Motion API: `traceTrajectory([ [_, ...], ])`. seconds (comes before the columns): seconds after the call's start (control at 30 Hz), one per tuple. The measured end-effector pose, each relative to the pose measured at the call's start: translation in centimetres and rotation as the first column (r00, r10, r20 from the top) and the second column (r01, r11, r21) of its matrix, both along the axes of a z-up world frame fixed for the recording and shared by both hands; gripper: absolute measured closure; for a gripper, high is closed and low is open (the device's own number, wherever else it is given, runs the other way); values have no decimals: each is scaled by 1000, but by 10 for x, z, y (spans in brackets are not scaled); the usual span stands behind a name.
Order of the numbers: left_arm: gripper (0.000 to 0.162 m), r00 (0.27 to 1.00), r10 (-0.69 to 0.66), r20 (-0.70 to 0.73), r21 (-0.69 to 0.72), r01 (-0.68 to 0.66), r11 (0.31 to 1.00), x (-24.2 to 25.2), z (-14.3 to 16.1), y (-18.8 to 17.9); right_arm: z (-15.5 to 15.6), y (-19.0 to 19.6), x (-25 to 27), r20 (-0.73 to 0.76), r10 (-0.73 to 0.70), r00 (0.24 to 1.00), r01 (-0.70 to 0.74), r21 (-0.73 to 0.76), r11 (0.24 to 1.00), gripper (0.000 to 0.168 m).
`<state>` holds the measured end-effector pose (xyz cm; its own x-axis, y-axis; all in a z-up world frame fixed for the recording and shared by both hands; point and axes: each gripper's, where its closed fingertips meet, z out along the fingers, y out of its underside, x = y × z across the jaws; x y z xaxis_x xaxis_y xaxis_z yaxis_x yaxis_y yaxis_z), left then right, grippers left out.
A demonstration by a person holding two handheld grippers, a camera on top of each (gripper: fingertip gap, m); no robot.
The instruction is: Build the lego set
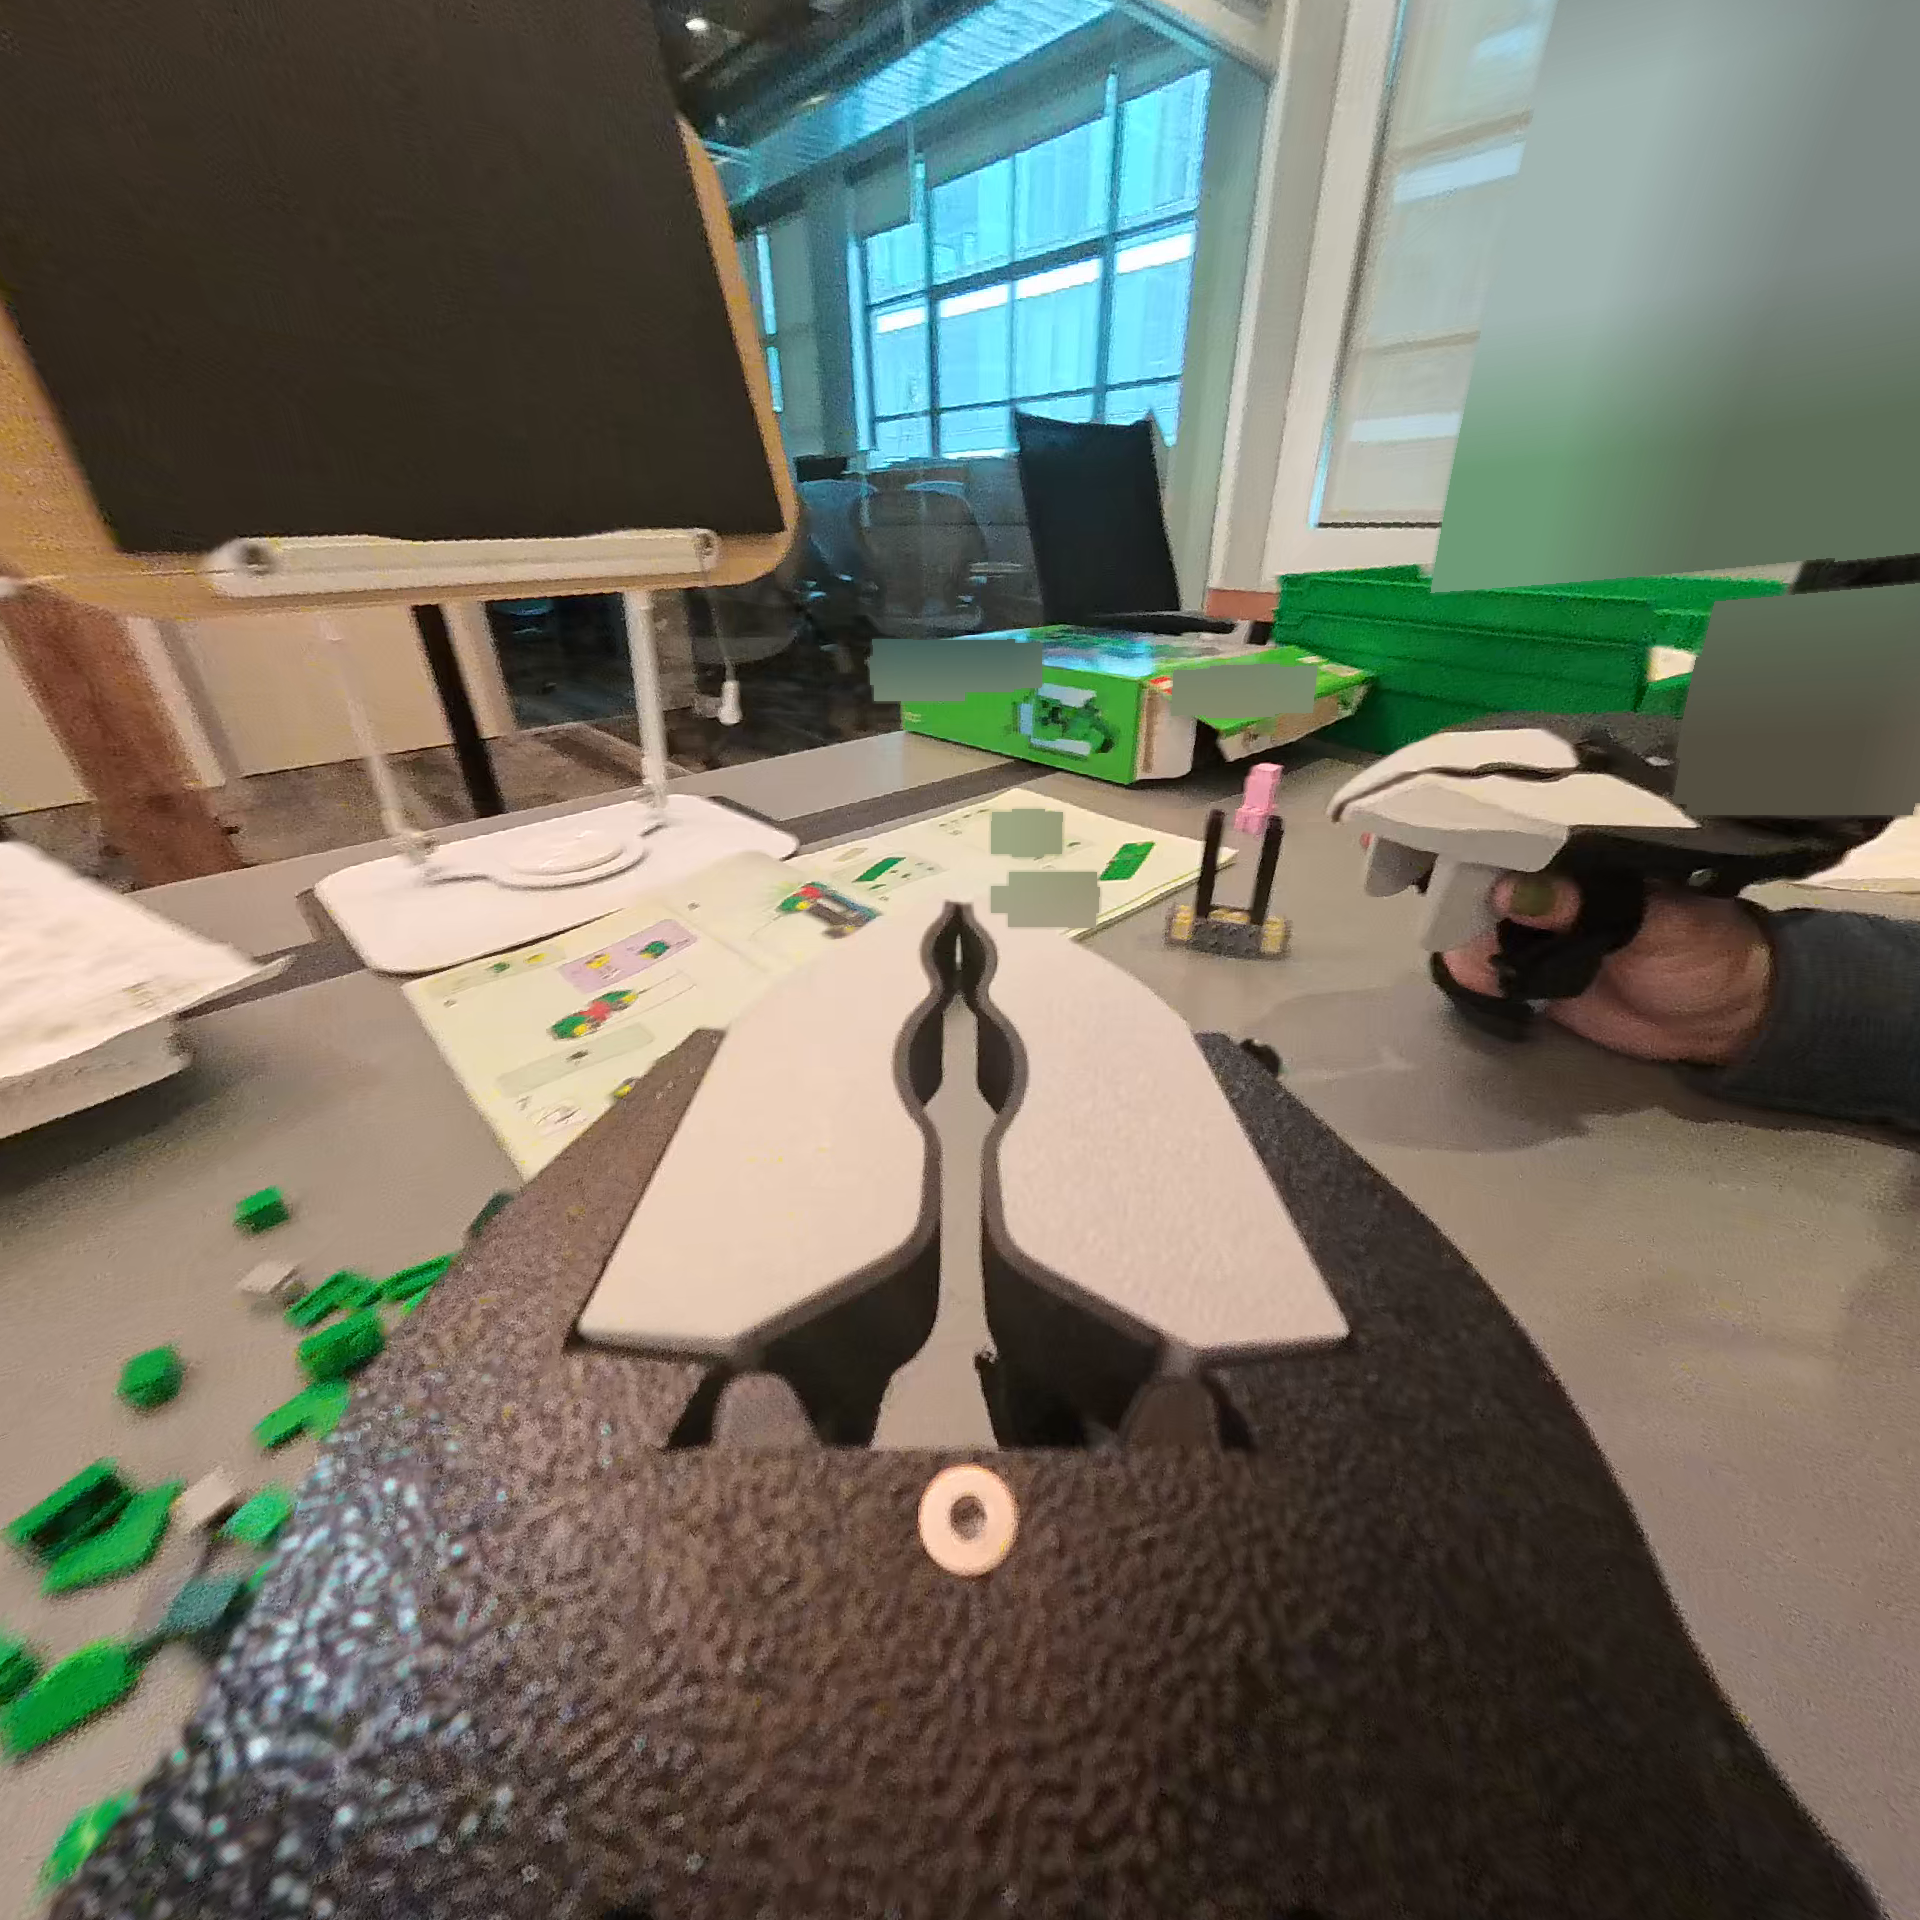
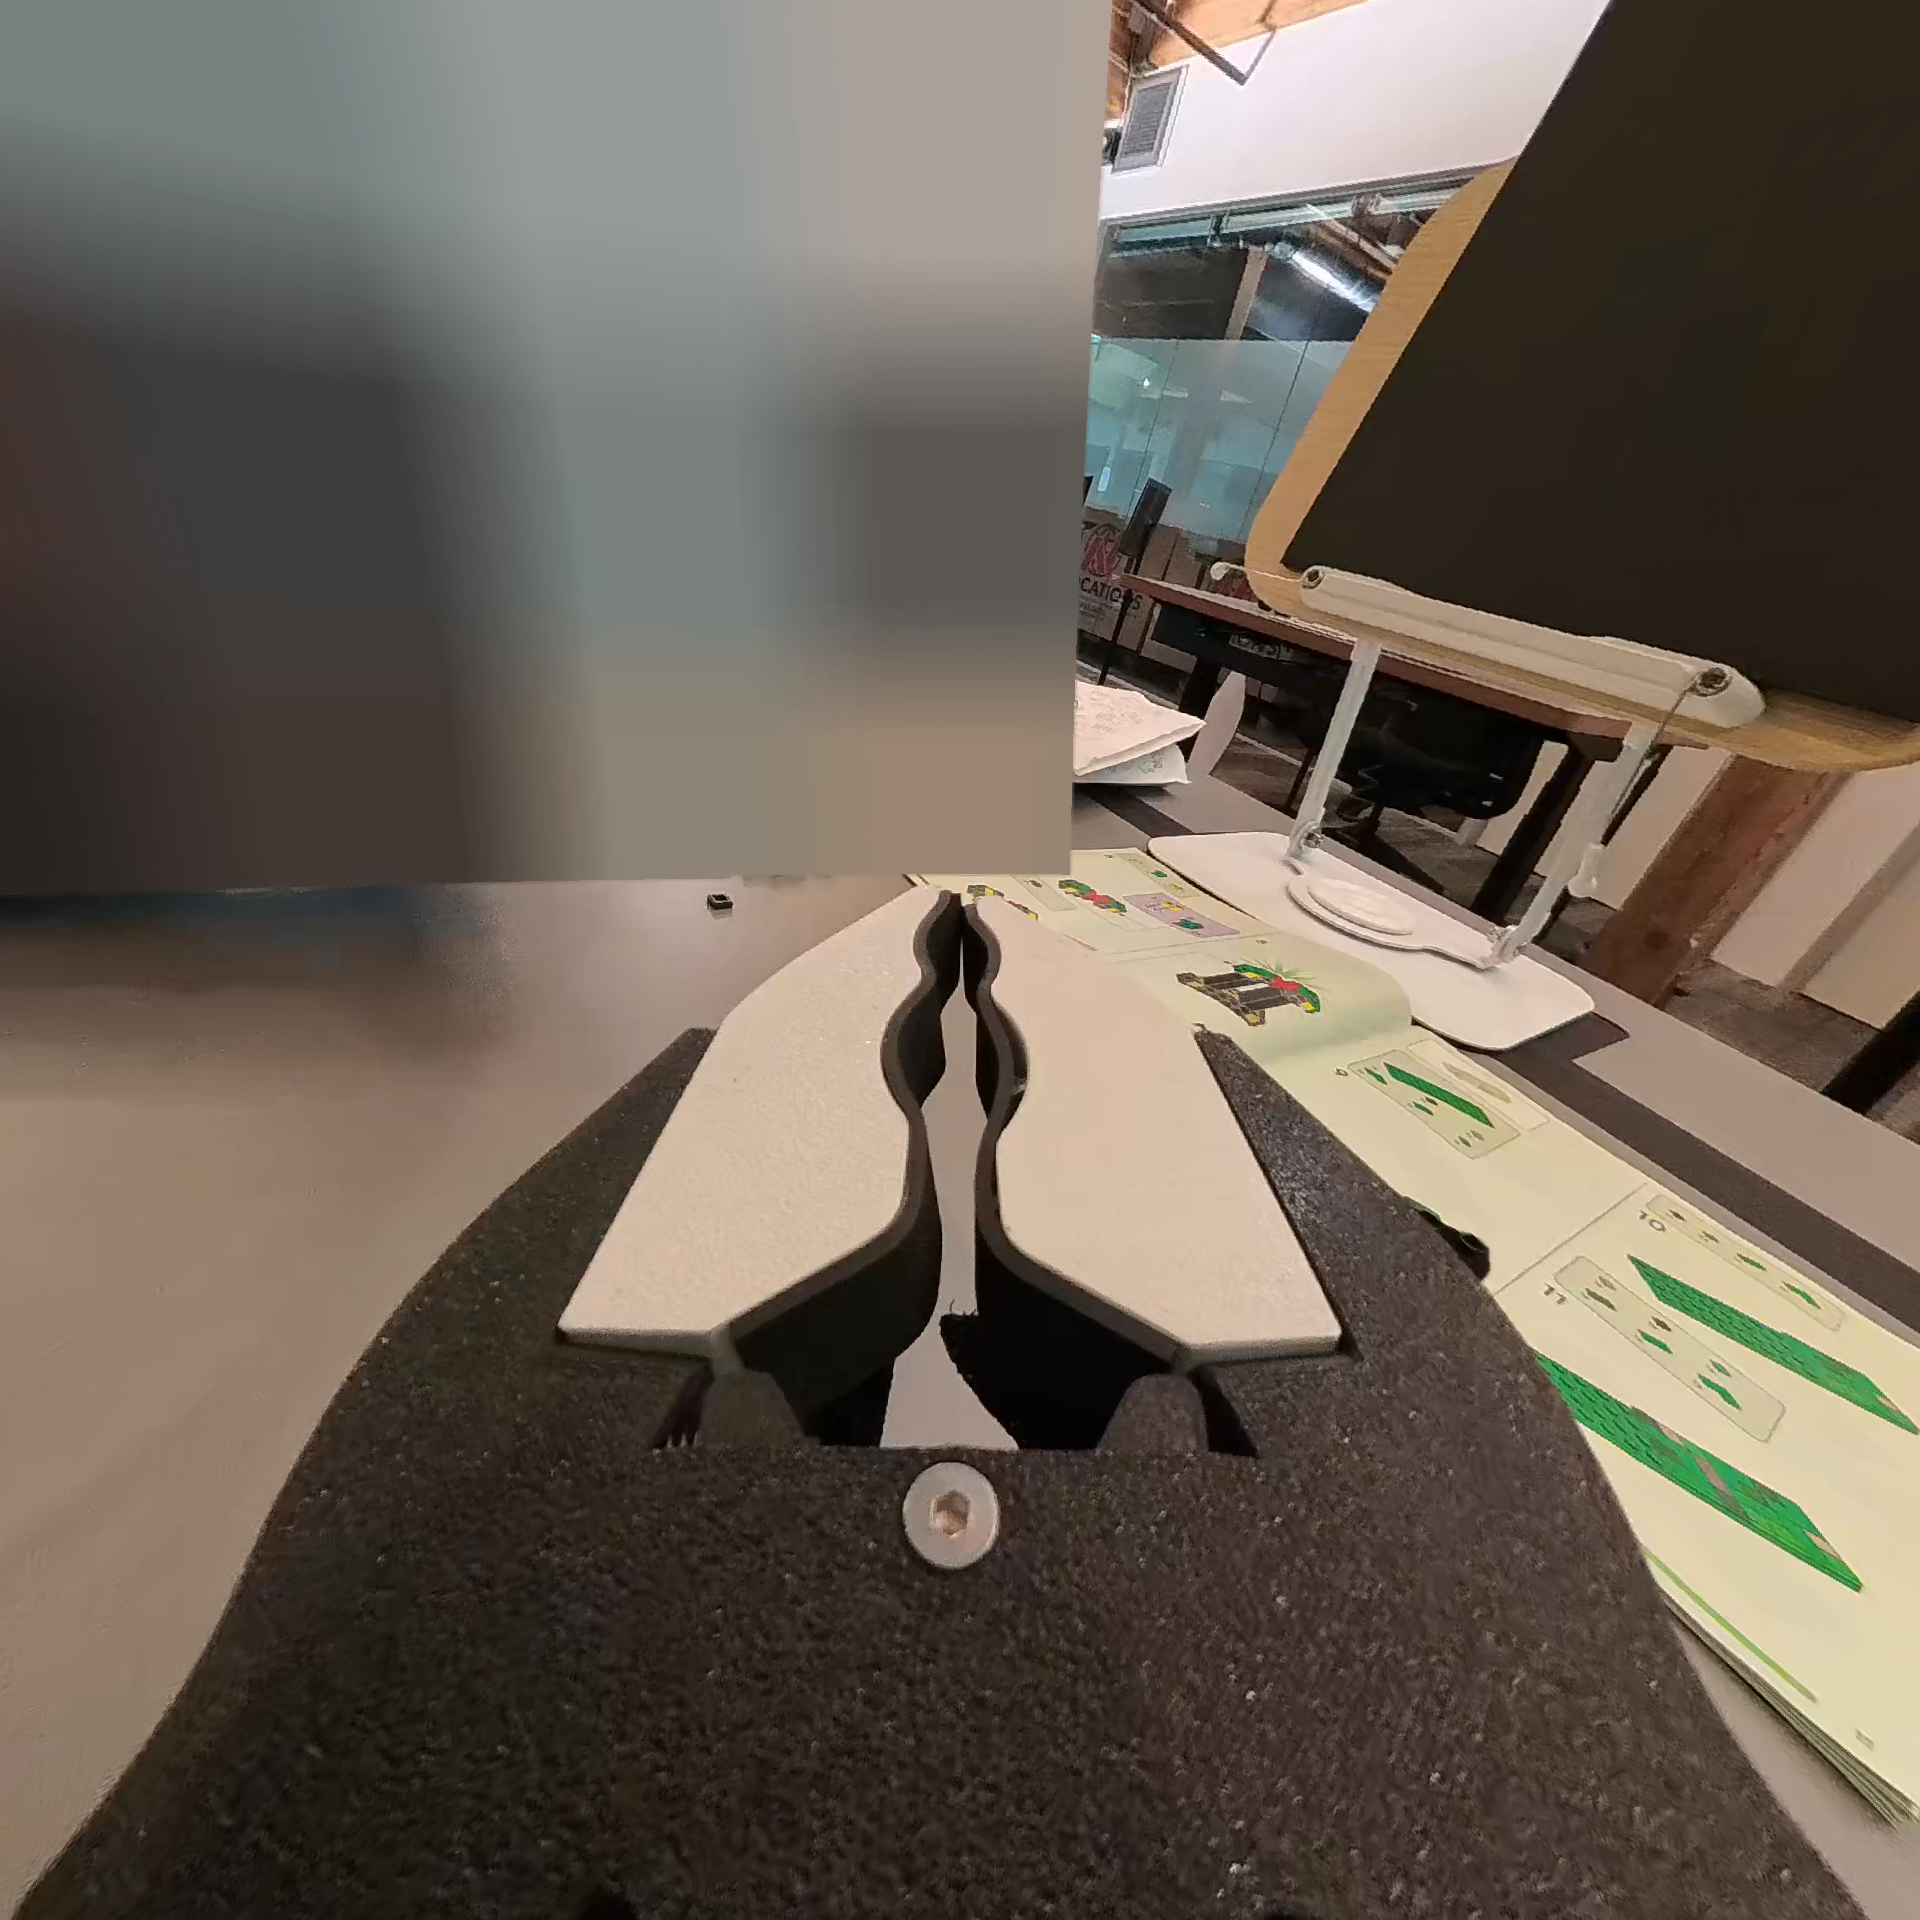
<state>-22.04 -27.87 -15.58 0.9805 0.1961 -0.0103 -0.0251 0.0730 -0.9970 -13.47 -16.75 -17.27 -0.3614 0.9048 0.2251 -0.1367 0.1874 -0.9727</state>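
A small lego build [image 1: 1231,891] stands on the grey table: a grey base with two black posts and a pink piece on top. My left gripper [image 1: 958,916] is shut and empty, held over the open instruction booklet [image 1: 665,977], left of the build. Several loose green and grey bricks [image 1: 312,1340] lie at the lower left. My right gripper [image 1: 1382,831] shows to the right of the build, held in a hand. In the right wrist view my right gripper [image 2: 961,912] is shut and empty over bare table, with the booklet [image 2: 1662,1340] to its right.
A dark board on a white stand [image 1: 540,862] rises at the back left; it also shows in the right wrist view [image 2: 1434,956]. A green lego box [image 1: 1101,707] and green bins [image 1: 1475,644] sit at the back. A white paper stack [image 1: 73,997] lies left. A tiny black piece [image 2: 718,901] lies ahead. The left gripper's tips are roughly 15 centimetres from the right gripper's.
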Motion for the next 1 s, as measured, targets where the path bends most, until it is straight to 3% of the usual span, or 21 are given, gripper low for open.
traceTrajectory([
  [0.13,162,975,219,-45,-48,-222,974,-21,2,-45,-1,-2,-3,7,1,1000,-1,6,1000,168],
  [0.27,162,889,458,-21,-61,-458,887,-50,4,-110,-1,-7,-9,2,19,1000,-19,9,1000,168],
  [0.4,162,821,569,55,-90,-563,821,-64,-3,-155,-2,-17,-15,2,62,998,-62,23,998,168],
  [0.57,155,777,622,91,-116,-612,782,-65,-5,-172,-4,-27,-13,-8,105,994,-105,61,993,168],
  [0.73,145,812,579,72,-318,-532,785,-66,0,-174,-3,-25,-15,-7,89,996,-88,49,995,168],
  [0.9,145,793,605,72,-294,-563,773,-63,17,-189,-2,-27,-13,-21,93,995,-92,56,994,168],
  [1.0,145,785,611,99,-274,-569,775,-57,10,-193,-2,-28,-13,-28,87,996,-85,70,994,168],
])
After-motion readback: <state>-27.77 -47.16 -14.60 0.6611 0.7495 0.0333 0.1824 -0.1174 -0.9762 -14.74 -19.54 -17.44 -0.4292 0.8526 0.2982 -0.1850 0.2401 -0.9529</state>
